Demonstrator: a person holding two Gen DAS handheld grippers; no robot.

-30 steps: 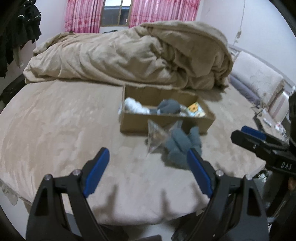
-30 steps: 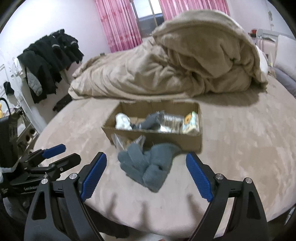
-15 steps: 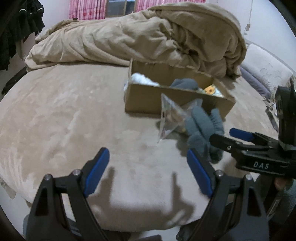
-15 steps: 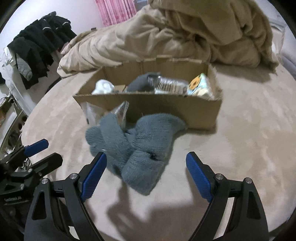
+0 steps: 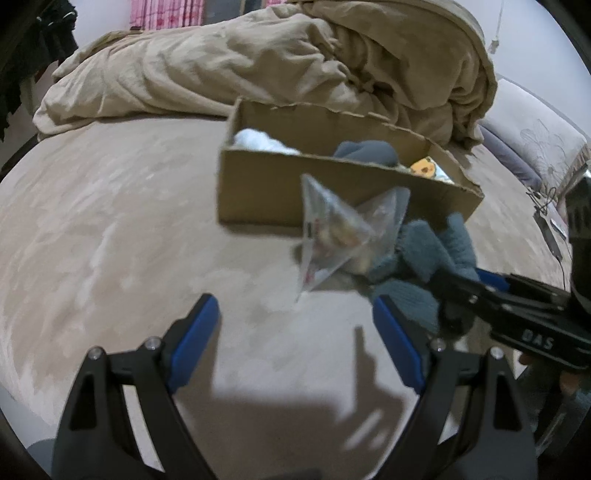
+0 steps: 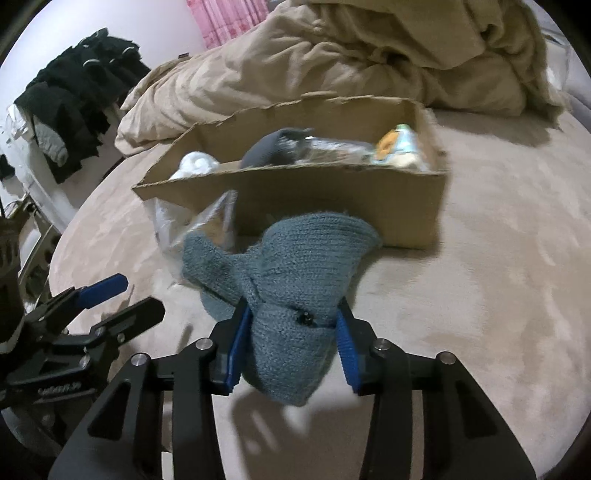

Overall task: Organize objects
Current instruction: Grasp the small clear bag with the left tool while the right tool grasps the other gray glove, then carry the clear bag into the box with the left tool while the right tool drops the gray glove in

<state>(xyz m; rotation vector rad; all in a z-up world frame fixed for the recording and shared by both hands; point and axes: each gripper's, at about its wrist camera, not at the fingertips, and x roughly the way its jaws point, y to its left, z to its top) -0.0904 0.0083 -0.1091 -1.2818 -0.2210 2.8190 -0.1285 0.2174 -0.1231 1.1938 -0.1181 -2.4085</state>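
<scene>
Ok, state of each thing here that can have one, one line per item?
right gripper: shut on the grey-blue knit glove.
left gripper: open, empty, above the bed.
cardboard box: open-topped, holding several items.
clear plastic bag: on the bed, against the box front, beside the glove.
beige duvet: bunched up behind the box.

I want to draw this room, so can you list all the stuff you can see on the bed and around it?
Knit glove: one, grey-blue, on the bed in front of the box, between the right gripper's fingers.
Clear plastic bag: one, see-through, beside the glove, against the box front.
Cardboard box: one, brown, on the bed; holds a white item, a dark grey item and packets.
Blanket: one, beige, heaped behind the box.
Curtains: pink, far wall.
Dark clothes: black, hanging left.
Left gripper: black with blue pads, open, empty.
Right gripper: black with blue pads, closed on the glove.
</scene>
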